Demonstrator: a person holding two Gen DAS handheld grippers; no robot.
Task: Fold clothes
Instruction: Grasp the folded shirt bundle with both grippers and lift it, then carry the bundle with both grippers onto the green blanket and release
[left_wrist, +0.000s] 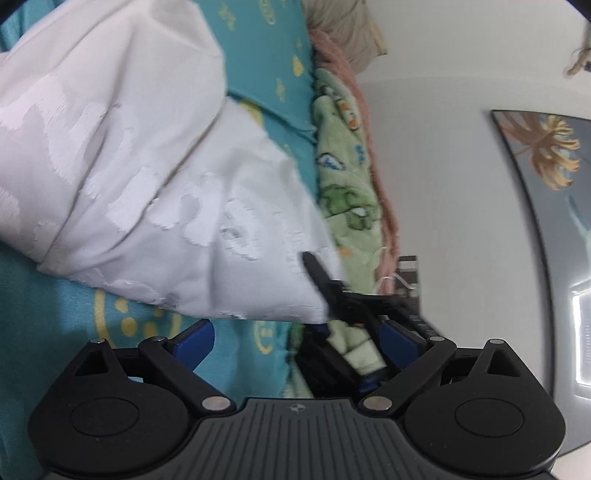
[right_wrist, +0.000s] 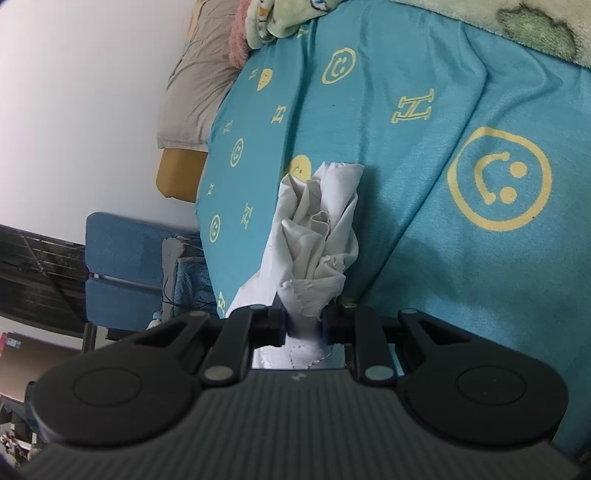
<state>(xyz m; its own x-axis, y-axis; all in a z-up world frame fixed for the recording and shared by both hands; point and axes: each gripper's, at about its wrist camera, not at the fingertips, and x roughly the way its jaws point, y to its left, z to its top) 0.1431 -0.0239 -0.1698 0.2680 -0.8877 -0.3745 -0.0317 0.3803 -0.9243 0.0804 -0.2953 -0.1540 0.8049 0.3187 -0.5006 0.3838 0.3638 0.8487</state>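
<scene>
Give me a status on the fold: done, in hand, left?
Done: nothing looks neatly folded; the white garment lies rumpled on the teal bedsheet. In hand: the right gripper is pinching a bunched edge of it, while the left gripper is open and holds nothing. Left: spread it flat and make the folds.

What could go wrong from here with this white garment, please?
1. The right hand-held gripper pinches only a bunched wad of the white garment, so the fold may come out crumpled.
2. The left hand-held gripper stands open beside the garment's edge; closing here could catch the blue sheet as well.
</scene>
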